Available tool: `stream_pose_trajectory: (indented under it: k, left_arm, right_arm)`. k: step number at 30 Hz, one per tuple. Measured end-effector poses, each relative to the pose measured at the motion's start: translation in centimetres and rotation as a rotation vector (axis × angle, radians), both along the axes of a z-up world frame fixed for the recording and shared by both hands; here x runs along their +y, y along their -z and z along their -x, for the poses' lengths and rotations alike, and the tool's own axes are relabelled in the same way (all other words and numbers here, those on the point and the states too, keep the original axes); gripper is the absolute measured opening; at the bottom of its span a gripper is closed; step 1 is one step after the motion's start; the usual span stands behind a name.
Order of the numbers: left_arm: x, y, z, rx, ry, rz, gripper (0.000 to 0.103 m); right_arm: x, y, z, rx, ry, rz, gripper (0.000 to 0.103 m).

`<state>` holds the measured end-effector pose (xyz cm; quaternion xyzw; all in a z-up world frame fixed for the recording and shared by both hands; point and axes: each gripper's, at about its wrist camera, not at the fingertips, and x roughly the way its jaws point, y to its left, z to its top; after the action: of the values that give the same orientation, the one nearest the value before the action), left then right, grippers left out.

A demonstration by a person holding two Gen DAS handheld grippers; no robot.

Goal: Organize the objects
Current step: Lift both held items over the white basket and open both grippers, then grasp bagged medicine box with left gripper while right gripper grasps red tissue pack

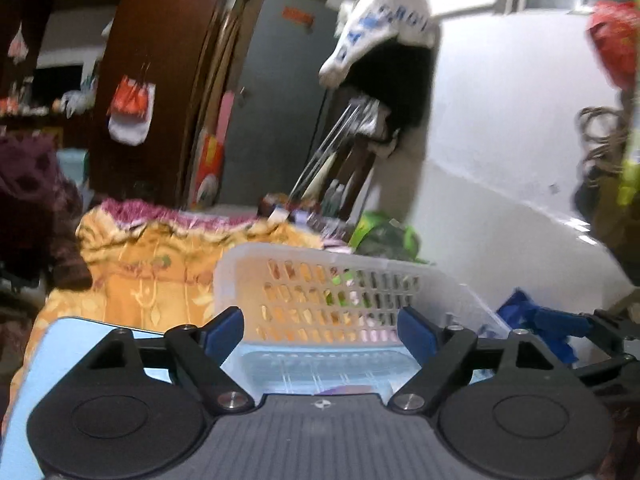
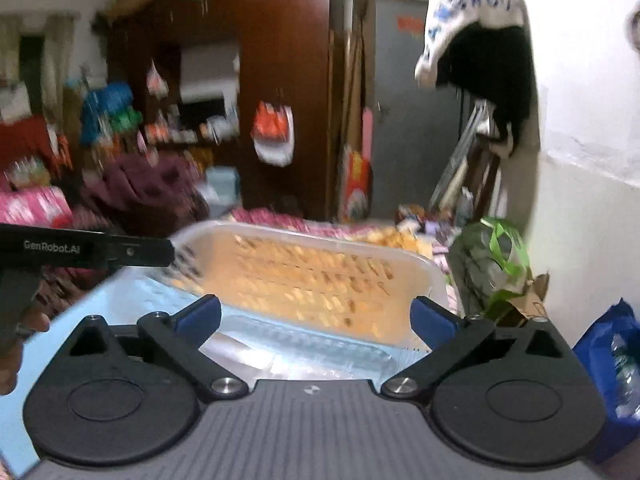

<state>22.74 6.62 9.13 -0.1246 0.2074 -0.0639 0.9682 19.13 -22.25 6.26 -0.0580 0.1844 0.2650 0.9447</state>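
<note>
The left tool [image 1: 320, 330] and the right tool [image 2: 316, 316] are both spread wide and hold nothing. The white perforated basket [image 1: 340, 280] rests on the light blue surface [image 1: 68, 344], just beyond both sets of fingers, its slotted far wall upright. Both tools face its open interior, probably to load or reposition it. An orange patterned cloth [image 1: 148, 264] lies behind it, far left.

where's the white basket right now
The white basket sits straight ahead of both claws on the light blue surface, in front of the orange blanket, with a green bag off its right end by the wall.
</note>
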Motion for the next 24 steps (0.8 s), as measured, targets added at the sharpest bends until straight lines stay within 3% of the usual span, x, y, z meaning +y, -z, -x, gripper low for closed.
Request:
stream_pose_trajectory:
  k: [3, 5, 8, 10, 13, 17, 22, 24]
  left_arm:
    - [0.0, 1.3, 6.4, -0.077, -0.013, -0.042, 0.092]
    - [0.2, 3.5, 10.7, -0.132, -0.022, -0.068, 0.095]
    - [0.8, 6.5, 14.0, -0.13, -0.068, -0.056, 0.096]
    - [1.2, 7.7, 14.7, -0.127, -0.09, -0.02, 0.096]
    - [1.6, 8.9, 13.9, -0.088, -0.095, -0.017, 0.096]
    - [2.0, 10.1, 12.3, -0.034, -0.107, 0.013, 0.096]
    - [1.4, 10.9, 12.4, -0.019, -0.133, -0.034, 0.096]
    - [1.1, 11.0, 12.1, -0.011, -0.138, -0.052, 0.096]
  right_arm:
    - [-3.7, 3.4, 5.1, -0.043, -0.027, -0.128, 0.103]
    - [-5.2, 7.0, 7.8, -0.032, -0.03, -0.16, 0.103]
    - [-6.1, 11.6, 10.2, 0.013, 0.011, -0.207, 0.103]
    - [-5.8, 13.0, 10.7, 0.026, 0.003, -0.223, 0.103]
    - [-3.8, 13.5, 10.6, -0.002, 0.019, -0.119, 0.102]
    - [-3.1, 14.1, 10.3, 0.045, -0.004, -0.111, 0.09]
    - [-2.9, 14.9, 10.7, 0.047, -0.002, -0.107, 0.07]
    - [-3.3, 15.3, 11.4, 0.04, -0.004, -0.115, 0.069]
